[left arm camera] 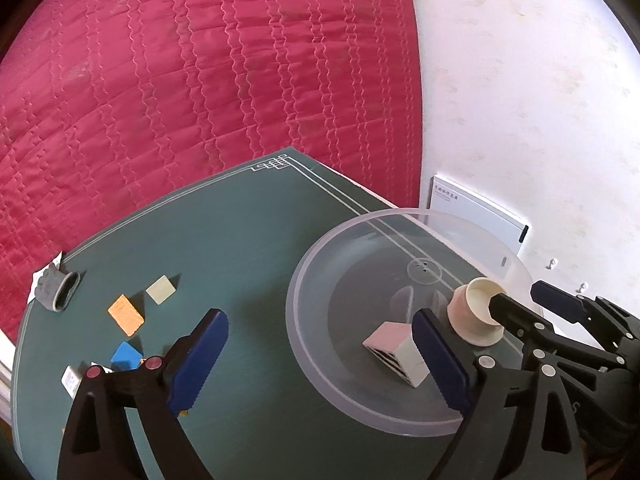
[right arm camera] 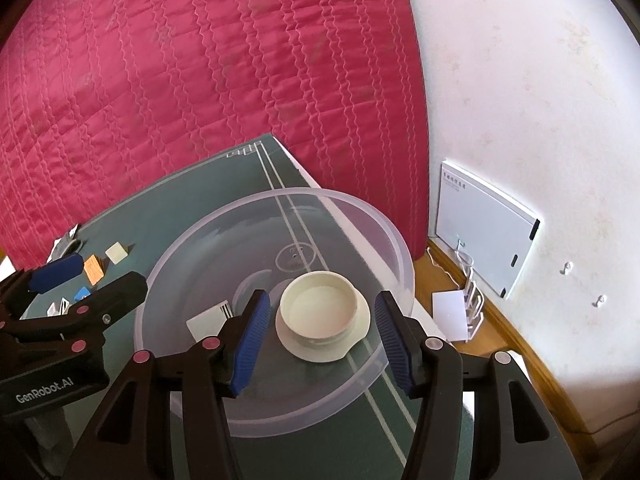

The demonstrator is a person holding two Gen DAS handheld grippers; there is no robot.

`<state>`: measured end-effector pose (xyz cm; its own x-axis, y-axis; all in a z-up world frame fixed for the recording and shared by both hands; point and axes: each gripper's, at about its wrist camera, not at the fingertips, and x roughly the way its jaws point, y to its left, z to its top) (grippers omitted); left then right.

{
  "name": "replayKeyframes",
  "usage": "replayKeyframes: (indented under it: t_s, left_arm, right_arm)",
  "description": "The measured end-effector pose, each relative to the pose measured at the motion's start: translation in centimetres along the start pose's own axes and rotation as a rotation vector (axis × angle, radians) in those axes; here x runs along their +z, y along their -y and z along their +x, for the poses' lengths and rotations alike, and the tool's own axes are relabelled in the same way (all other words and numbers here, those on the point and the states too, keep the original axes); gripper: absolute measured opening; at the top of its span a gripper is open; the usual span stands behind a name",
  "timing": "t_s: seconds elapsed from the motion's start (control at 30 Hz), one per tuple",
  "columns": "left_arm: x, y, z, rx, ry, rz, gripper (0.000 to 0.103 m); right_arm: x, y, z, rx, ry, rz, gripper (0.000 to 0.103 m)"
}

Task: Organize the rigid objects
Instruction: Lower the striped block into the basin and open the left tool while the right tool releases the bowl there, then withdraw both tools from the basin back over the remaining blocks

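Behind everything, a red quilt [left arm camera: 200,100] covers the bed, and the green surface [left arm camera: 240,248] stands in front of it. On the surface sits a clear bowl [right arm camera: 192,248], and inside it rest a cream cup [right arm camera: 320,312] and a pink-and-white block [left arm camera: 394,346]. The left claw [left arm camera: 320,360] gapes wide with nothing between its pads; its right finger [left arm camera: 440,360] reaches over the bowl just beside the block. The right claw [right arm camera: 320,336] is partly spread on either side of the cup, its pads apart from it. Left of the bowl on the surface lie a grey sleeve [left arm camera: 58,286], an orange tile [left arm camera: 125,315], a cream tile [left arm camera: 161,289] and a blue piece [left arm camera: 126,354].
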<state>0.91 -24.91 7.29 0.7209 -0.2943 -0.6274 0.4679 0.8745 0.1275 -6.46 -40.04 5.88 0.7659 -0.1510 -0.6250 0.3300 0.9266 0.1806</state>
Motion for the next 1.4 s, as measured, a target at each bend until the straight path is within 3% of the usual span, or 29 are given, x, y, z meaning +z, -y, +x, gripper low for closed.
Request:
replayKeyframes:
  t_s: [0.33, 0.83, 1.4]
  left_arm:
    - [-0.6, -1.2, -0.4, 0.036, -0.001, -0.014, 0.102]
    - [-2.4, -4.5, -0.9, 0.091, -0.027, -0.075, 0.102]
    - [-5.7, -12.1, -3.0, 0.193, -0.062, -0.211, 0.102]
  right_arm:
    - [-0.3, -0.8, -0.1, -0.002, -0.004, -0.015, 0.06]
    - [-0.8, -3.5, -0.1, 0.024, -0.023, -0.06, 0.06]
    - [-1.1, -9.6, 0.3, 0.121, -0.047, -0.141, 0.06]
